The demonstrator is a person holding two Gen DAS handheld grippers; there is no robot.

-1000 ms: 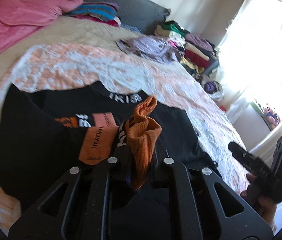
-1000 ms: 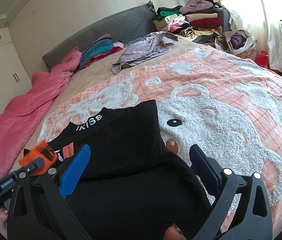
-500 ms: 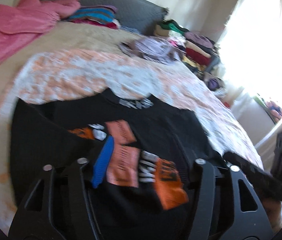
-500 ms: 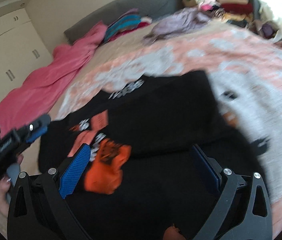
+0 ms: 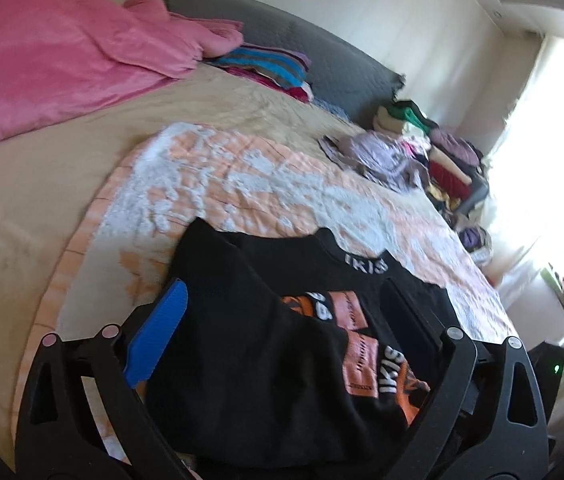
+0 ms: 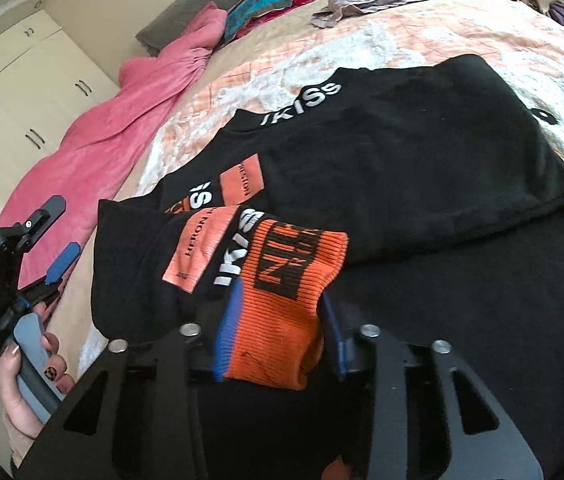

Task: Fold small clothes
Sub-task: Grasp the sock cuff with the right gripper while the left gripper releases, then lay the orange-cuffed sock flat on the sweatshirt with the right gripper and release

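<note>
Orange cuff [image 6: 282,312] of black sweater [image 6: 422,160] is pinched by right tongs [image 6: 277,320], just closed; left tongs [image 5: 282,320], just opened wide, hold nothing, on bed [image 5: 41,200].

Pink blanket [image 5: 53,60], grey headboard [image 5: 322,60], white wardrobe [image 6: 21,92], peach bedspread [image 5: 282,184].

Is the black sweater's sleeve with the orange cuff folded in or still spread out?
Folded in. The sleeve lies across the black sweater, its orange cuff between the right gripper pads.
</note>
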